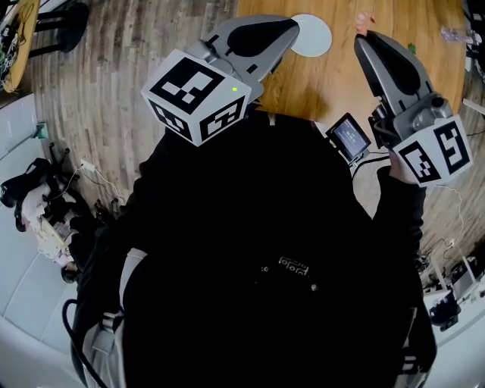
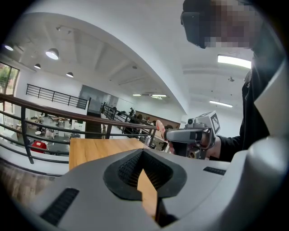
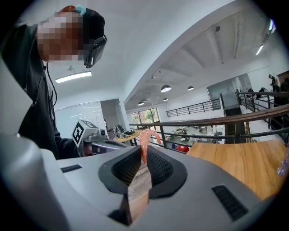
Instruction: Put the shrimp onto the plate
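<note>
The pink shrimp (image 3: pixel 145 139) is pinched between the tips of my right gripper (image 3: pixel 144 151), which is shut on it and held up in the air. In the head view the shrimp (image 1: pixel 365 20) pokes out past the right gripper (image 1: pixel 362 36) over the wooden table (image 1: pixel 333 83). The round white plate (image 1: pixel 314 39) lies on the table, a little left of the shrimp. My left gripper (image 1: pixel 292 23) hovers at the plate's left rim and hides part of it. Its jaws meet at the tips (image 2: pixel 143 152) with nothing between them.
A small screen unit (image 1: pixel 348 136) hangs from the right gripper near the person's chest. A clear bottle (image 1: pixel 457 34) and a green item (image 1: pixel 411 48) lie at the table's far right. Cables and gear (image 1: pixel 45 204) litter the floor at left. A railing (image 3: pixel 216 122) runs beyond the table.
</note>
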A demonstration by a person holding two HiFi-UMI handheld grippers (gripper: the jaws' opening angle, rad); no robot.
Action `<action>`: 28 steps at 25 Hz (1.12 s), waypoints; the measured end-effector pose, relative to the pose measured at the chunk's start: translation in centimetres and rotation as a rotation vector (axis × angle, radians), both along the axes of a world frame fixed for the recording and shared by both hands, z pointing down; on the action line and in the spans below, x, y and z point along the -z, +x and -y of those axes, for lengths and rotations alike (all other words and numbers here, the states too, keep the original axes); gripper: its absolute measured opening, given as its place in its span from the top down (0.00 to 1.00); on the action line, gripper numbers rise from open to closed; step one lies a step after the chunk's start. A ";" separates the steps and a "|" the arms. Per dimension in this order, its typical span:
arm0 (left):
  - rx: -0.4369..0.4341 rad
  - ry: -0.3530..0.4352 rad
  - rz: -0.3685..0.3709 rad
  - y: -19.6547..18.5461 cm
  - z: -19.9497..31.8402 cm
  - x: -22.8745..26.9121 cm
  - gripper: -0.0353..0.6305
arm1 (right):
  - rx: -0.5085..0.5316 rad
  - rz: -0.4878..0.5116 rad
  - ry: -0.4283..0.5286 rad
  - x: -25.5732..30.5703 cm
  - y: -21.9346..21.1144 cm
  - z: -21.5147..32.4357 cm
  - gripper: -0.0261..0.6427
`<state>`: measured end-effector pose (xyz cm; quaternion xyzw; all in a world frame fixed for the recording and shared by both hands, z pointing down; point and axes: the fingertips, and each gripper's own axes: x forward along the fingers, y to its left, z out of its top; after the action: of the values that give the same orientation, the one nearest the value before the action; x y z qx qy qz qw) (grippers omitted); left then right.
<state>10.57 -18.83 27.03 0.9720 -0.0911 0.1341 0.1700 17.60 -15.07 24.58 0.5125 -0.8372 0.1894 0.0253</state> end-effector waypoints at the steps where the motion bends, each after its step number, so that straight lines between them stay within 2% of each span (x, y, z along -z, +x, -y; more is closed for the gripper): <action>1: 0.003 -0.001 -0.003 0.1 0.1 0.1 0.95 | 0.003 -0.006 -0.002 0.0 0.0 0.1 0.88; 10: -0.036 -0.011 0.025 0.6 -1.5 -0.2 0.95 | 0.033 -0.060 -0.021 -0.6 -0.3 0.4 0.88; 19: -0.004 -0.036 0.051 -0.5 -0.5 -1.2 0.95 | 0.062 -0.056 -0.034 -1.4 -1.2 2.5 0.88; 28: 0.023 -0.068 0.045 -1.5 -1.0 -2.1 0.95 | 0.086 -0.103 -0.078 -2.5 -1.0 2.8 0.88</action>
<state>9.05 -17.82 29.17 0.9613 -0.1013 0.1571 0.2022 16.58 -17.85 27.12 0.4837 -0.8480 0.1939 0.0964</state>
